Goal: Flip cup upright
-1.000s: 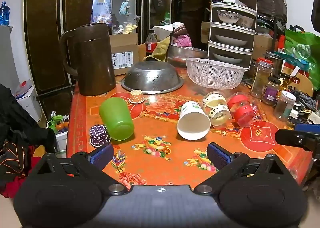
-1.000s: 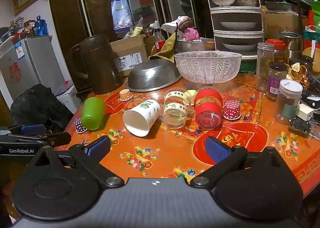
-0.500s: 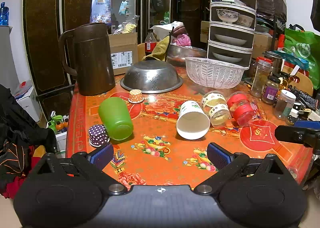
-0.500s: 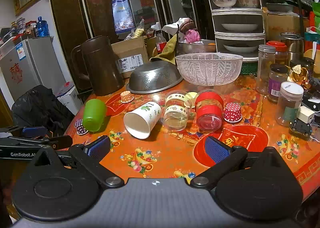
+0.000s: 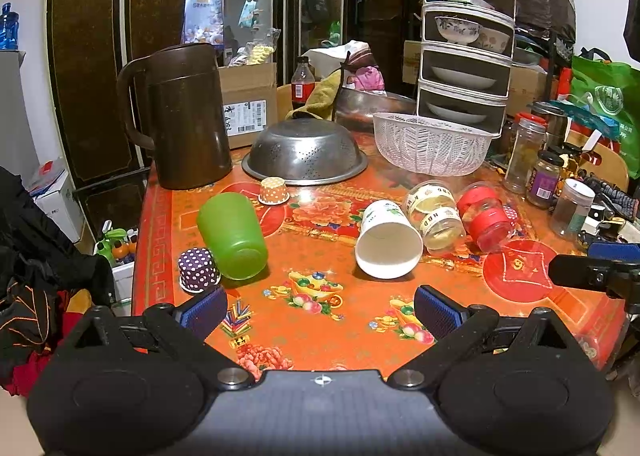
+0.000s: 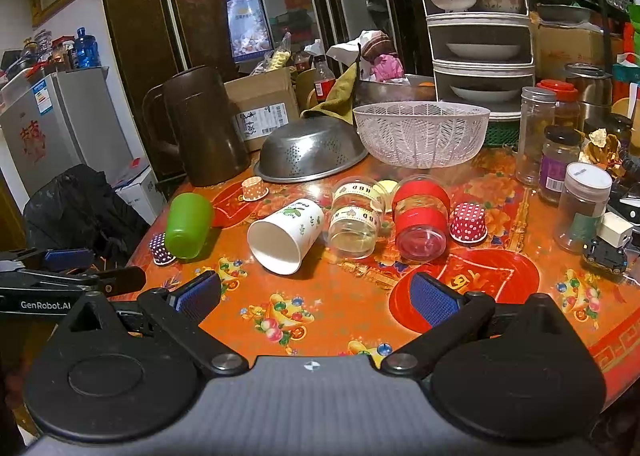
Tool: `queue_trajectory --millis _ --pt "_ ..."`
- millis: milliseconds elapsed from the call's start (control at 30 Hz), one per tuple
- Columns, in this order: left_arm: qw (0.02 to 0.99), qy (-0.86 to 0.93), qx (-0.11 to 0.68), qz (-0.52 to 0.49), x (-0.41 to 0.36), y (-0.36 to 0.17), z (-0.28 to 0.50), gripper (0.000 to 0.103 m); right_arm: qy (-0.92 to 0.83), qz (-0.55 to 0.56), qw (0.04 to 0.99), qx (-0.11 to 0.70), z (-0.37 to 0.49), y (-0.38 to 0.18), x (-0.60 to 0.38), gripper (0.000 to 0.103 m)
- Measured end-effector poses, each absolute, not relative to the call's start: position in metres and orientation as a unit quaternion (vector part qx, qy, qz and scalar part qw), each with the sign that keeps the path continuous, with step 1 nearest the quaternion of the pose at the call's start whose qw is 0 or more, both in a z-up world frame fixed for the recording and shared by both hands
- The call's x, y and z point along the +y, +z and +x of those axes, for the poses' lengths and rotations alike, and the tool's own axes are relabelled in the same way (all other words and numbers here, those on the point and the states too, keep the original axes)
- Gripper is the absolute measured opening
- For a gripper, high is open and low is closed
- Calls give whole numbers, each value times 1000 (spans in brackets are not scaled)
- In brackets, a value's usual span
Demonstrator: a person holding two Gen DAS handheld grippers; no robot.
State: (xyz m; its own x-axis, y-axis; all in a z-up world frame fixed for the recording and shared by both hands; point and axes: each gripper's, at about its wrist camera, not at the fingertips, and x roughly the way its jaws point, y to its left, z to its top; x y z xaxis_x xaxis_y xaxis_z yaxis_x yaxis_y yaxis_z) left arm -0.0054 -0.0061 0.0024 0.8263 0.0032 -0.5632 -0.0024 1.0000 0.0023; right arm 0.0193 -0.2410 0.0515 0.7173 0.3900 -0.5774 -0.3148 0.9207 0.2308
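A white paper cup (image 5: 387,243) lies on its side mid-table, mouth toward me; it also shows in the right wrist view (image 6: 285,234). A green plastic cup (image 5: 232,234) lies tipped at the left, also in the right wrist view (image 6: 187,225). Two clear taped jars (image 6: 354,216) and a red-banded jar (image 6: 421,223) lie on their sides beside the paper cup. My left gripper (image 5: 320,310) is open and empty above the table's near edge. My right gripper (image 6: 316,298) is open and empty, level with it and further right.
An orange patterned table (image 5: 320,320) carries a brown pitcher (image 5: 188,116), an upturned steel colander (image 5: 306,154), a white lattice basket (image 5: 432,142), small cupcake liners (image 5: 197,269) and upright jars (image 6: 582,206) at the right. A tiered dish rack (image 5: 466,40) stands behind.
Both grippers have drifted slightly forward toward the table. Nothing on the table has moved and both grippers stay open.
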Motion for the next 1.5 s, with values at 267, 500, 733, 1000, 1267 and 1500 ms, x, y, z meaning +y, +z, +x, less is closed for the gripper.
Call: queue_trajectory --millis 267,500,733,1000,1267,1500 --pt "955 2 296 -1 -4 2 -5 101 191 55 923 328 20 51 -240 102" --pt "954 3 298 -1 -4 2 -5 101 191 54 923 329 20 50 -240 102" --pt "954 3 300 -1 -5 2 -4 101 191 55 924 328 20 50 -240 102" --pt "954 2 299 -3 -5 3 -3 101 191 57 923 328 22 52 -241 102" --pt "954 -1 299 -1 -7 3 -4 101 193 56 923 329 22 52 -242 102" --pt "955 -1 297 -3 -8 3 -4 101 193 57 923 329 22 52 -242 102"
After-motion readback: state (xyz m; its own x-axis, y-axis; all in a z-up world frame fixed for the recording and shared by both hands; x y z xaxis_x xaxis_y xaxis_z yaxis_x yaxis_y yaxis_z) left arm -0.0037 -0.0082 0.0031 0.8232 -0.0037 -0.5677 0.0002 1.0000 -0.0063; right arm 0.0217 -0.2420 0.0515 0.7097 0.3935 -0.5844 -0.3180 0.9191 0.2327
